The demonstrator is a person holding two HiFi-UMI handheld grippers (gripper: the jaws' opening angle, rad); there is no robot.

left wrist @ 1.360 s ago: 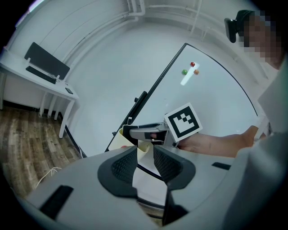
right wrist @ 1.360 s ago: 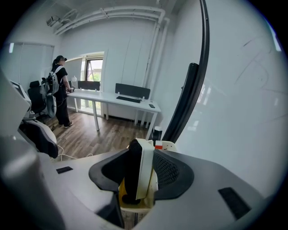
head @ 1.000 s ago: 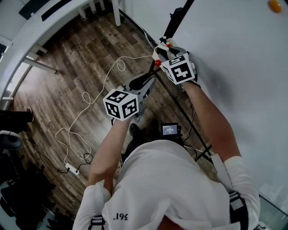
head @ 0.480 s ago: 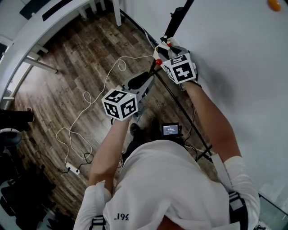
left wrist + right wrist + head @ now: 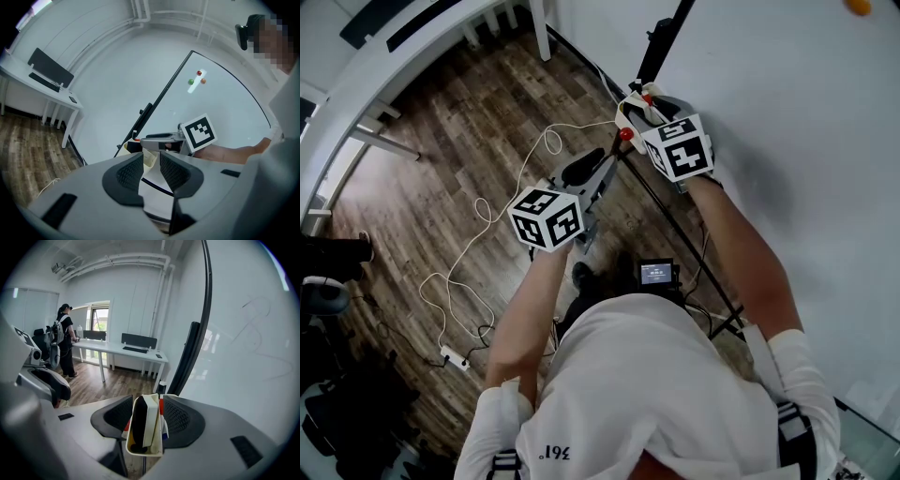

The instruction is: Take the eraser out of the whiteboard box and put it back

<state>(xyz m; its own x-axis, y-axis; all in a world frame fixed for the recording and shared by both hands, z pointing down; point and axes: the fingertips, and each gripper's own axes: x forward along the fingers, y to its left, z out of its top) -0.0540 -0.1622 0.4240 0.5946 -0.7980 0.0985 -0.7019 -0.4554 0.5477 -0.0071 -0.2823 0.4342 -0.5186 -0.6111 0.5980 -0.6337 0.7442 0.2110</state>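
Right gripper jaws just spread wide, gripping nothing; hands barely shifted since before | whiteboard at right | box between those jaws | eraser inside, on edge, long axis pointing far, felt facing left | left gripper slightly parted, empty

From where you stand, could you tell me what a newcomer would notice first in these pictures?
Probably the eraser, upright in the cream whiteboard box, dead centre between the right gripper's jaws, which have just been opening. Next, the whiteboard on the right of the head view, and the left gripper, open and empty, aimed toward the box.
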